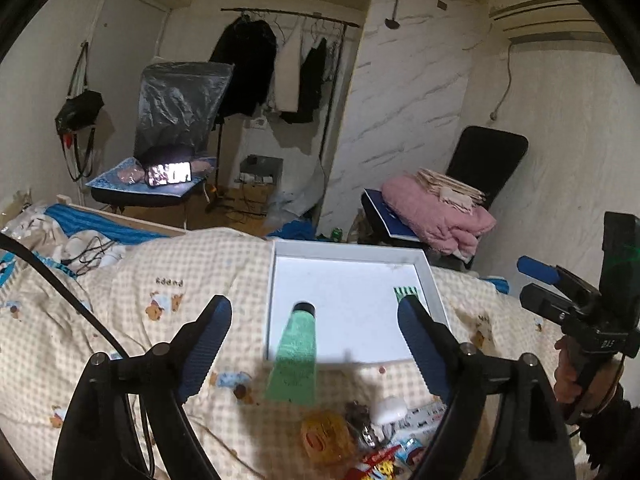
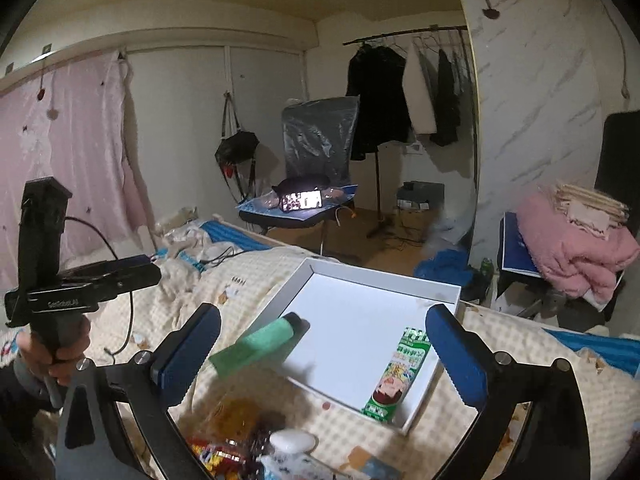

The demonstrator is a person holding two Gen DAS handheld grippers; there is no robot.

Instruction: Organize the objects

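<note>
At the bottom of both views lies a heap of small things on the checked bedcover: an orange snack packet, a white earbud case and bright wrappers. Above them the left gripper stands wide with nothing pressed between its blue pads. The green tube with its black cap shows between the fingers, propped over the near rim of the white box lid, cap end inside. The right gripper is also spread wide and grips nothing. In its view a green-and-white snack stick lies flat inside the lid by its lower right wall. Farther back, centre frame, a lit phone rests on a chair; a pink blanket sits at right, and dark clothes hang on a rail.
</note>
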